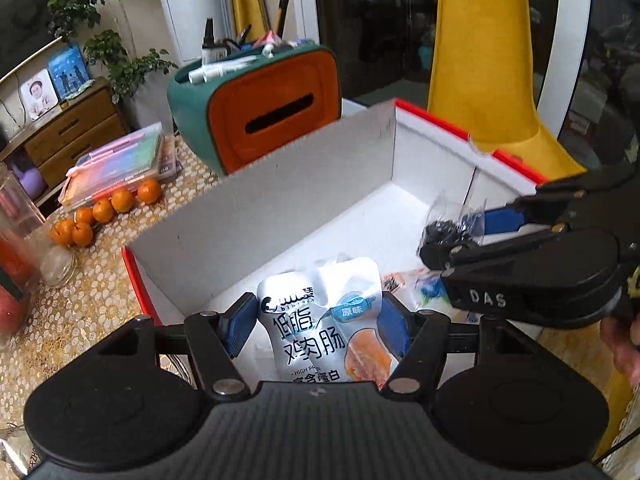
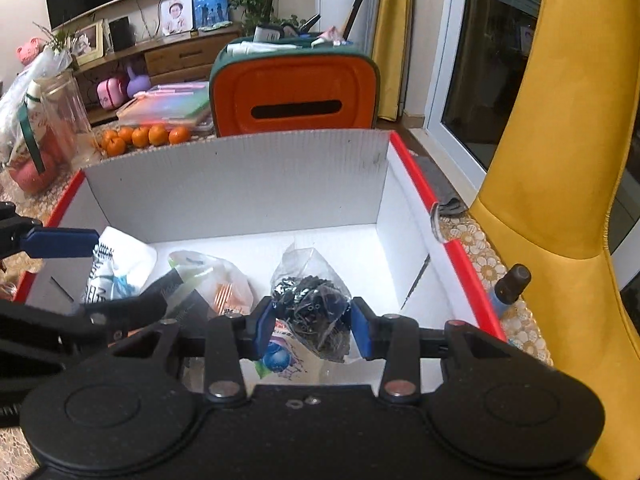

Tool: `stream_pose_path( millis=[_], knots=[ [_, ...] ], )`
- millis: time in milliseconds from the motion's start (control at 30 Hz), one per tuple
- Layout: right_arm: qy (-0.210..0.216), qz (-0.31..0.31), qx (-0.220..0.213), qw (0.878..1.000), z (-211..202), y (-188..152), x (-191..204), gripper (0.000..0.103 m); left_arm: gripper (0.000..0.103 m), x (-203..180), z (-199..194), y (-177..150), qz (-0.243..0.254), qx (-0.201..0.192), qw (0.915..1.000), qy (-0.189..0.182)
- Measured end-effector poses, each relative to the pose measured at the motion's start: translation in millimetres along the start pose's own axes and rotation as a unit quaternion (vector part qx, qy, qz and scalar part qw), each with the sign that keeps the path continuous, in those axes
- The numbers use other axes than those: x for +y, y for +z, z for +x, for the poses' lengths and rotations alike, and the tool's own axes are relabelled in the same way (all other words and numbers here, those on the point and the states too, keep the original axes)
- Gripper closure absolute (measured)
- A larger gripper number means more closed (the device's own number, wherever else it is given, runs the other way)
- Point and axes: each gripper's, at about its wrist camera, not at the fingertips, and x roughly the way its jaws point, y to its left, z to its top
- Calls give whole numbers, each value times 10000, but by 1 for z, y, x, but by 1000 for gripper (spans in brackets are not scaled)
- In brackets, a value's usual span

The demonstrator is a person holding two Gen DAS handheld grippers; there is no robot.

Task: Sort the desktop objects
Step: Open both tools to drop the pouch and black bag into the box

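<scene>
Both wrist cameras look steeply down, close, into the shared white box (image 1: 256,216).

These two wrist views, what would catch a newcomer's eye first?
Probably the big white box with red edges, filling the middle of both views. Over it, the left gripper holds a white snack pouch and the right gripper holds a clear bag of small dark parts. Behind the box stands an orange and green bin.

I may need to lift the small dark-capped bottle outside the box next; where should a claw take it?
Grip the dark-capped bottle around its cap and neck, coming from above on the chair side; it stands against the red-rimmed box wall, so that side is blocked.
</scene>
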Motion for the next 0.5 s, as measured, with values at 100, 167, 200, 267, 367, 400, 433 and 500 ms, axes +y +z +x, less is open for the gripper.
stream_pose_path(
  millis=[100,167,200,267,367,400,433,500],
  knots=[
    [5,-31,66,10000,3,-1,0,63,37,1,5,-2,-34,98,9999,-45],
    [-3,-14,70,10000,3,-2,-1,63,37,0,9,-3,-16,178,9998,-80],
    [-7,-9,68,10000,3,-3,-1,62,37,0,10,-4,7,210,9997,-93],
    [-24,11,35,10000,2,-4,-2,59,37,-1,12,-6,48,247,9997,-60],
    [-25,48,-8,10000,0,-4,-3,56,37,-1,14,-10,58,275,9996,-19],
    [-36,55,-27,10000,-1,-4,-3,53,37,-1,14,-11,61,273,9996,-2],
    [-52,54,-56,10000,-2,-4,-4,51,37,0,14,-11,58,277,9996,4],
    [-69,54,-140,9999,-6,-5,-4,40,36,2,13,-13,10,271,9996,-37]
  ],
)
